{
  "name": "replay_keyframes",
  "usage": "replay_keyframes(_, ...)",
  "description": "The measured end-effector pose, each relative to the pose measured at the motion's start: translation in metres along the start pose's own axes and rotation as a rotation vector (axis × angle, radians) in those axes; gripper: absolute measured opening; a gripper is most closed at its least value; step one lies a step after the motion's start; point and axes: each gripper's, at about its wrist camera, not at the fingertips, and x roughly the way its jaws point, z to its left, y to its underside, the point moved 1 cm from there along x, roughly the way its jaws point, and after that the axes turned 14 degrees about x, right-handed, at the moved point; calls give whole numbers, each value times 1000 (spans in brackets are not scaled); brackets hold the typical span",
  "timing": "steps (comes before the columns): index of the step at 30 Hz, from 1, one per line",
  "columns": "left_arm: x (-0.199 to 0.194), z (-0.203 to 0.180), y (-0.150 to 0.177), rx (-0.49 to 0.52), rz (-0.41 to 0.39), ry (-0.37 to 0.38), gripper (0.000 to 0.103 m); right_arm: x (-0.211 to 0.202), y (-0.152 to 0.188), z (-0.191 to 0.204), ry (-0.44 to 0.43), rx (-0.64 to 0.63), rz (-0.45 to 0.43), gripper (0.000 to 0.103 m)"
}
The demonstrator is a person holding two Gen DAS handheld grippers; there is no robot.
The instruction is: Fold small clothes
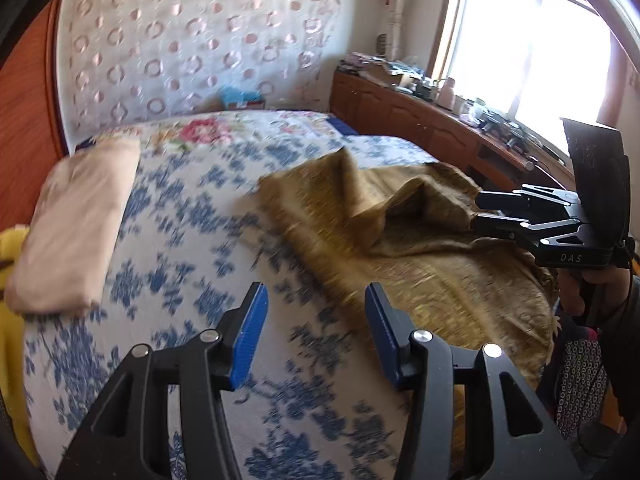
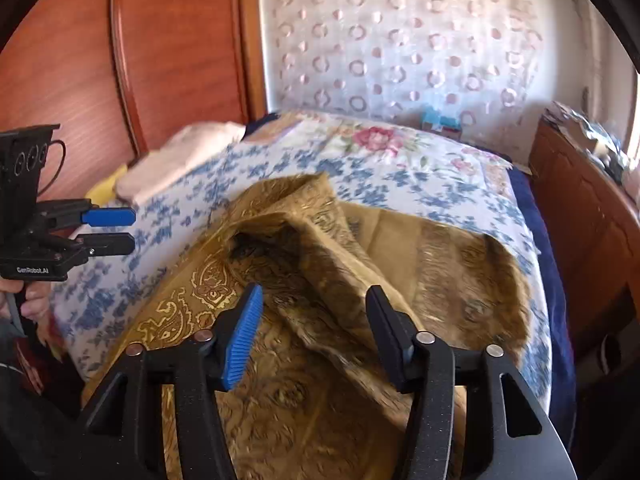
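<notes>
My left gripper (image 1: 316, 336) stands spread and empty over the blue-flowered bedspread (image 1: 180, 216). My right gripper (image 2: 314, 336) is likewise spread, holding nothing. The gold paisley cloth (image 2: 328, 248) lies rumpled at centre frame. Recommendation: pinch two adjacent corners, draw taut, flatten the ridge before folding.

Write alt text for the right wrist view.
The right gripper hangs open above a rumpled golden paisley cloth on a blue-flowered bedspread. The left gripper, also open, enters at left, above the bedspread.
</notes>
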Motion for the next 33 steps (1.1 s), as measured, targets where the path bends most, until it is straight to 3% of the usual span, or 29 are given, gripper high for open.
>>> replay_keyframes(6, 8, 10, 24, -26, 14, -17, 49, 29, 6, 18, 24, -97, 61, 58)
replay_keyframes(13, 6, 11, 37, -24, 9, -28, 49, 46, 10, 18, 112, -159, 78, 58)
replay_keyframes(25, -9, 2, 27, 7, -33, -42, 49, 44, 19, 15, 200, -259, 75, 65)
replay_keyframes(31, -21, -7, 17, 26, -64, -37, 49, 59, 6, 5, 269, -239, 71, 65)
replay_keyframes(33, -23, -12, 15, 38, -68, -37, 49, 65, 2, 2, 256, -233, 83, 65)
